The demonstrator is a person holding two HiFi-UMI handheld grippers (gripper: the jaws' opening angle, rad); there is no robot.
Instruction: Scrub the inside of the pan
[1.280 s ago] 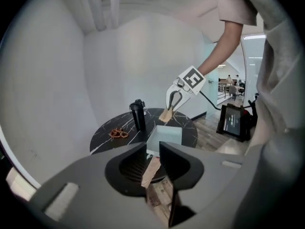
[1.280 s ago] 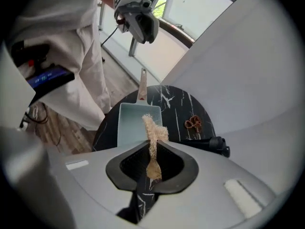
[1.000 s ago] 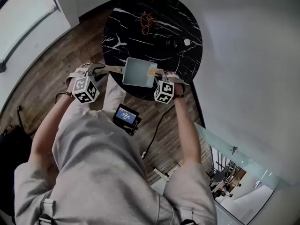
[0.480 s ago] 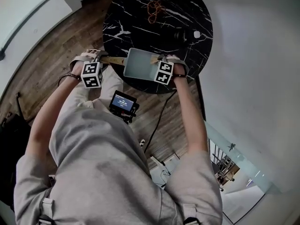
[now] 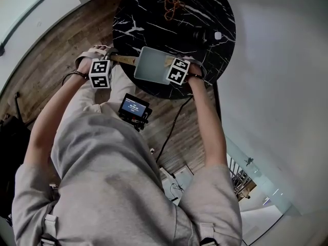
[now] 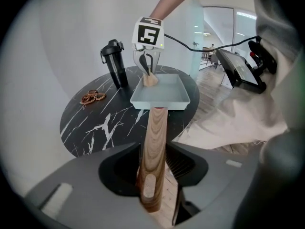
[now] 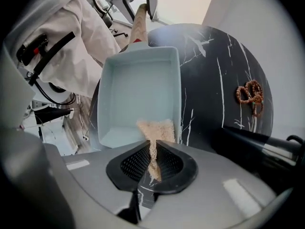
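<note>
A pale blue square pan [image 5: 150,65] [image 7: 138,89] sits at the near edge of the round black marble table [image 5: 154,19]. Its wooden handle [image 6: 153,147] points left toward the person. My left gripper [image 5: 111,58] [image 6: 155,175] has that handle between its jaws, and they are closing on it. My right gripper [image 5: 169,63] [image 7: 153,161] is shut on a beige scrubbing pad [image 7: 157,130] [image 6: 150,80], its jaws still closing. The pad hangs over the pan's near rim, its lower edge against the pan's inside near the right wall.
A black bottle [image 6: 114,63] [image 5: 202,35] stands on the table's far side. A brown bead bracelet [image 7: 250,95] [image 5: 174,4] lies beyond the pan. A small device with a lit screen [image 5: 134,109] rests on the person's lap. Wooden floor surrounds the table.
Both grippers and the pan sit higher in the head view than a second ago. The right gripper has shifted a little left over the pan. The left still holds the handle.
</note>
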